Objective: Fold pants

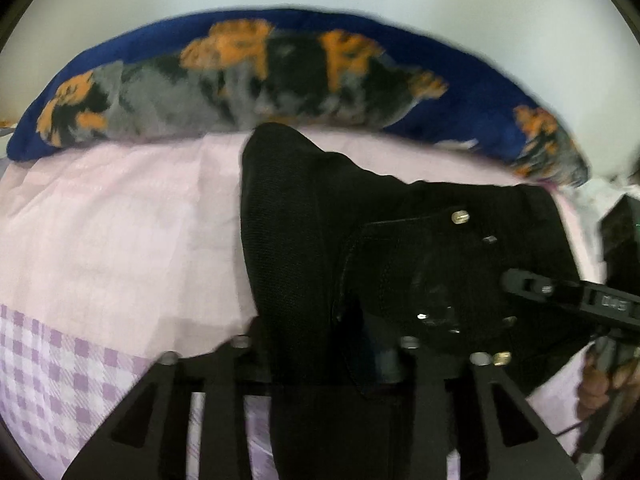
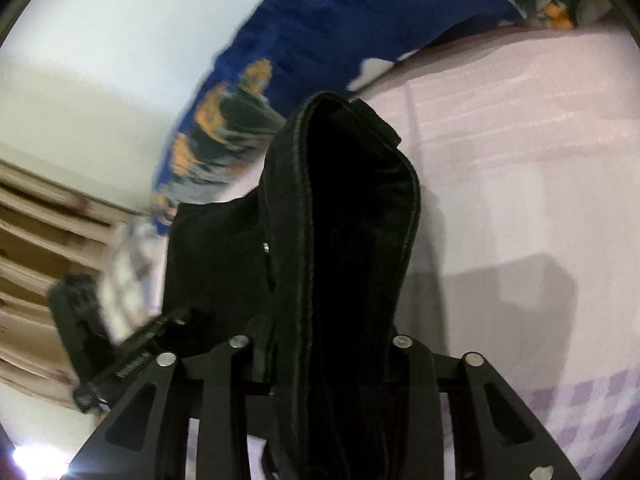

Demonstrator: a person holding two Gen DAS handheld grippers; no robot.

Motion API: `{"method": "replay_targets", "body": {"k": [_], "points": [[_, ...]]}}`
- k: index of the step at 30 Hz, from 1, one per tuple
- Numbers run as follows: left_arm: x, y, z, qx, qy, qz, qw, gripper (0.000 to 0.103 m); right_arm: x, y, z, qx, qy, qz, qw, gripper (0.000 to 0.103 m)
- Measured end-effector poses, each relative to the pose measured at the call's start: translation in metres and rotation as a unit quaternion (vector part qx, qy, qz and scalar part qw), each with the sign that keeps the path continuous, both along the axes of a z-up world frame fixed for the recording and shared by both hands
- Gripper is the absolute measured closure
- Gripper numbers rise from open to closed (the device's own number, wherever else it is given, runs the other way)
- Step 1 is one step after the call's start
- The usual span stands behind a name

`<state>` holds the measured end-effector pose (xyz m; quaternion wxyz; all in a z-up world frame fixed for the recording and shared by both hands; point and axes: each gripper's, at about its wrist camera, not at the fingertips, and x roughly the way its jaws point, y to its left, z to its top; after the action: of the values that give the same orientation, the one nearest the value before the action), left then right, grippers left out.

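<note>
- Black denim pants [image 2: 344, 248] are filling the near foreground in both wrist views, draped up between my fingers and over the pale pink bedsheet [image 1: 120, 216].
- Left gripper [image 1: 324, 356]: I'm seeing dark cloth running down between its jaws; whether the pads are pressing on it or standing off it, I cannot tell, since black cloth is hiding the tips.
- Right gripper [image 2: 320, 356]: same story, a thick folded band of the pants is rising straight out from between the jaws, and grip or no grip I cannot tell.
- Progress, my judgement: I'm reading this as mid-fold. Cloth is looking doubled over itself in the right wrist view, with a seamed edge looping round at the top, so at least one fold seems to be in.
- Rivets and a pocket seam are showing in the left wrist view, so the waist end is sitting by the left gripper.
- Left to do, I'm guessing: laying the bundle flat, squaring it, maybe one more fold.
- Long axis: in the right wrist view the band is running away from the camera toward the blue orange-flowered blanket [image 1: 280, 72], rounded end pointing that way.
- In the left wrist view the pants are spreading rightward, toward the other gripper, which is poking in at the right edge.
</note>
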<state>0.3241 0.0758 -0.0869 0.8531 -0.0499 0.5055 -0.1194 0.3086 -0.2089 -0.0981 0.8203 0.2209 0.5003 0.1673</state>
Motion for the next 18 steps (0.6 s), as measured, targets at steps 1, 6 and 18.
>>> {"method": "replay_targets", "body": {"k": [1, 6, 18], "points": [[0.0, 0.0, -0.005, 0.006, -0.005, 0.002, 1.0, 0.05, -0.002, 0.001, -0.001, -0.017, -0.007, -0.003, 1.0, 0.053], [-0.008, 0.001, -0.01, 0.049, -0.051, 0.004, 0.9975, 0.026, -0.014, 0.013, 0.003, -0.1, -0.066, 0.007, 0.993, 0.037], [-0.034, 0.005, -0.005, 0.045, -0.041, 0.034, 0.9976, 0.018, -0.053, 0.003, 0.006, -0.144, -0.085, -0.003, 0.986, 0.021]]}}
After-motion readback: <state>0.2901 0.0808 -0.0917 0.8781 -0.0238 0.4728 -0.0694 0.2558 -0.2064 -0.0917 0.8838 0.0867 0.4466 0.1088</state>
